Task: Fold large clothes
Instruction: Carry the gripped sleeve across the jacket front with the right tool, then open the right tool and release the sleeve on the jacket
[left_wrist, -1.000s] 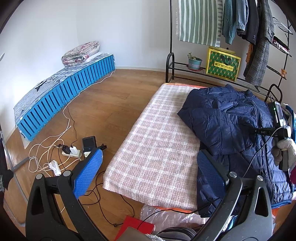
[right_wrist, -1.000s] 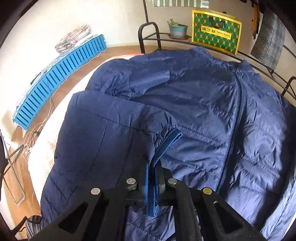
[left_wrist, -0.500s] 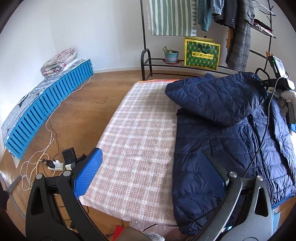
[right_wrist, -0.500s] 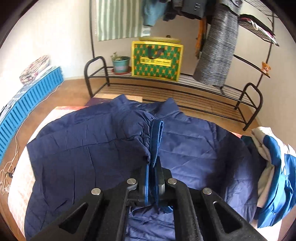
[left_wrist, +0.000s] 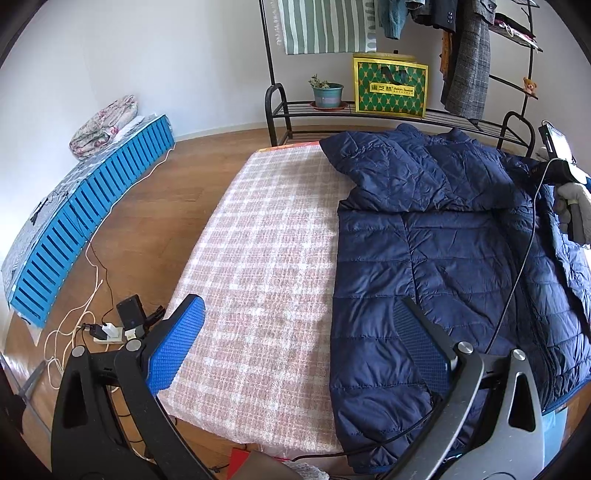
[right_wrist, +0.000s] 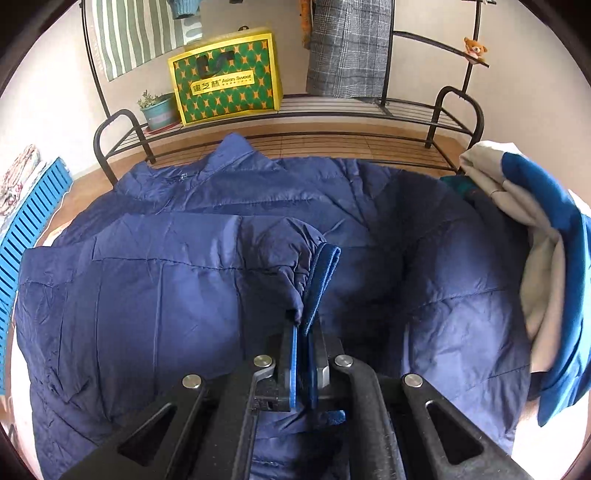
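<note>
Behind jacket, gift bag reading "Asian Sweet"

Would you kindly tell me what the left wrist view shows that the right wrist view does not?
Only the left wrist view shows the open left gripper, the checked blanket and the floor cables. Only the right wrist view shows the right gripper shut on the sleeve cuff, and the white and blue garment. Both show the navy jacket and green bag.

A navy quilted puffer jacket lies spread flat, front up, on a pink plaid-covered table, collar toward twelve o'clock. One sleeve is folded across its chest, ribbed cuff lifted.
</note>
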